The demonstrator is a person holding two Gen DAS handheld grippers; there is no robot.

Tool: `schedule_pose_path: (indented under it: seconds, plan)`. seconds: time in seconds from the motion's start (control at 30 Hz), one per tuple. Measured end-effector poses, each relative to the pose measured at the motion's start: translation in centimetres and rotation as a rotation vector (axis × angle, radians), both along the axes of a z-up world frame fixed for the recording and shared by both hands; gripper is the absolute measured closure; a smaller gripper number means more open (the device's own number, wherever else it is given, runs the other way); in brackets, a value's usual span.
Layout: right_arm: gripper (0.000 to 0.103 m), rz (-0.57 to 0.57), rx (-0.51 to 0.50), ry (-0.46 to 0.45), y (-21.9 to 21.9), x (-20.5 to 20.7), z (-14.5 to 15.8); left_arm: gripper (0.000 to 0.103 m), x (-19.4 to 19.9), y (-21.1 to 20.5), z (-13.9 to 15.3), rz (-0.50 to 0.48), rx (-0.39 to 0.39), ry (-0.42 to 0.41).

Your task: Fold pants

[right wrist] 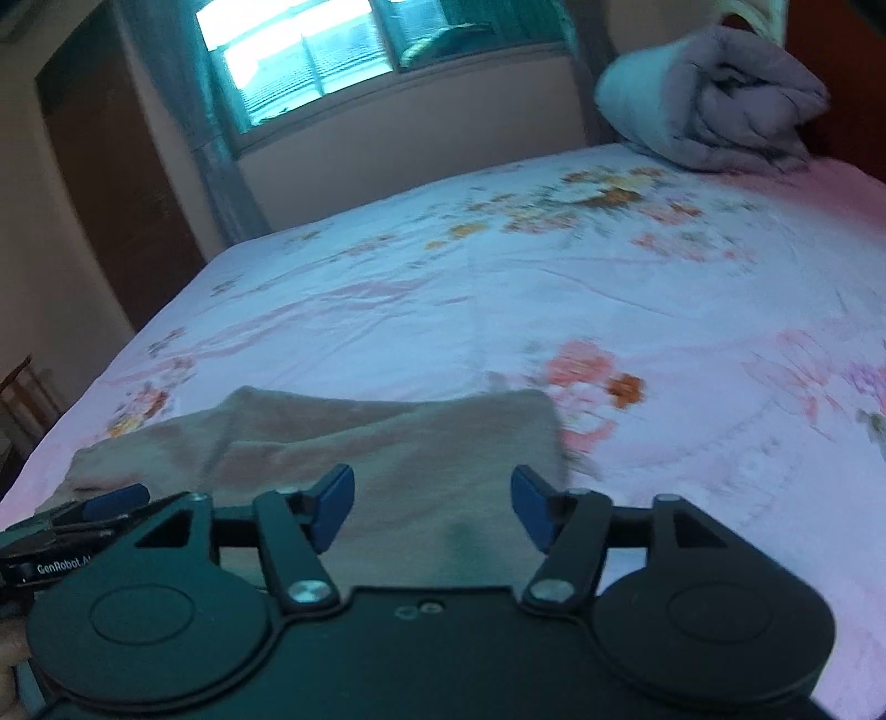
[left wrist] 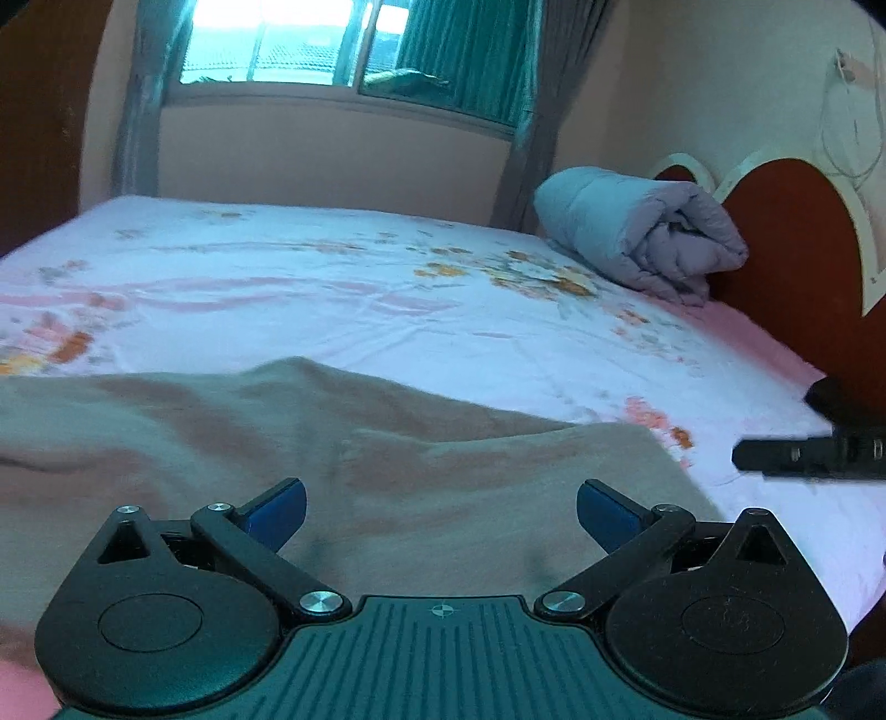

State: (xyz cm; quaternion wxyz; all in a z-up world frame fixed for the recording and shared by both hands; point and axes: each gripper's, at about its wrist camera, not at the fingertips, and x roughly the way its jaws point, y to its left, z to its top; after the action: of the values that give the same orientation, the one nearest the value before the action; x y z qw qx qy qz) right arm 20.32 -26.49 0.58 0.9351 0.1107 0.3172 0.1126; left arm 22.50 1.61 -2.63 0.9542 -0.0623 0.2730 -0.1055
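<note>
Now both grippers, left gripper (left wrist: 441,512) and right gripper (right wrist: 432,507), hang released (nothing pinched) above the tan pants (left wrist: 232,443) on the floral bedsheet (left wrist: 332,288).

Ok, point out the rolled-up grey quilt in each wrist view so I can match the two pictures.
Left wrist view: the grey quilt sits right of centre in the upper half, at the far end of the bed against the red headboard.
Right wrist view: the grey quilt is in the top right corner.
Shared landmark: the window, up and to the left of it in both.
</note>
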Motion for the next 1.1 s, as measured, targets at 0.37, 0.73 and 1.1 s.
schedule_pose_path:
  seconds: [0.37, 0.73, 1.1]
  plan:
    - [0.035, 0.064, -0.207, 0.248, 10.5, 11.0, -6.5, 0.000, -4.4, 21.3, -2.9, 0.397, -0.101, 0.065]
    - [0.032, 0.106, -0.121, -0.010, 11.0, 2.0, -5.0, 0.000, -1.5, 32.5, -9.3, 0.414, -0.565, 0.076]
    - [0.032, 0.071, -0.098, -0.028, 11.9, 0.1, -3.5, 0.063, 0.5, 33.3, -10.3, 0.471, -0.580, 0.043]
